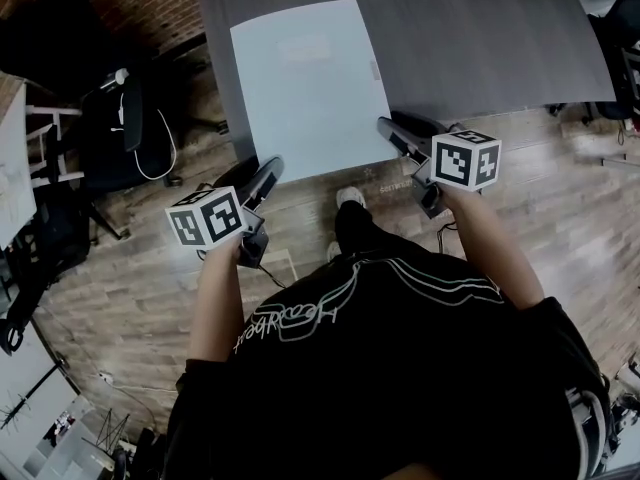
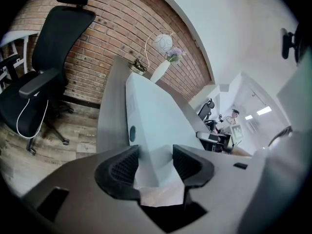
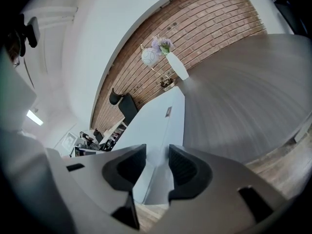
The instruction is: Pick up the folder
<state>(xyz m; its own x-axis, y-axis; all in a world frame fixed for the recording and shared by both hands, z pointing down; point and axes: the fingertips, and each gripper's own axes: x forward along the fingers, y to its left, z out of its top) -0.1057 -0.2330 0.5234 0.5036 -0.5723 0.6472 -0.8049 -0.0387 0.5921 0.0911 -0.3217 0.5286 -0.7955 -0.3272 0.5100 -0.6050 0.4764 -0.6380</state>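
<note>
The folder (image 1: 305, 83) lies flat on the dark grey bench (image 1: 480, 38), near its left side, with its near edge projecting past the bench edge toward the person.

Left claw (image 1: 268, 171): positioned at the folder's near left corner. In the left gripper view the claw (image 2: 155, 152) is released, its jaws apart, and the pale folder (image 2: 151, 116) fills the gap between the pads. Pad contact with the sheet cannot be confirmed.

Right claw (image 1: 388, 128): positioned at the folder's right edge, close to the near corner. In the right gripper view the claw (image 3: 157, 152) is also released, with a clear gap and the folder (image 3: 161, 116) edge running between the jaws.

Obstructions: in the head view both near corners of the folder are covered by the claws, the far end of the bench is cut off by the frame, and the person's torso hides the floor directly below. A small label on the folder is too blurred to read. A white vase (image 2: 160, 71) stands at the far end of the bench against the brick wall
</note>
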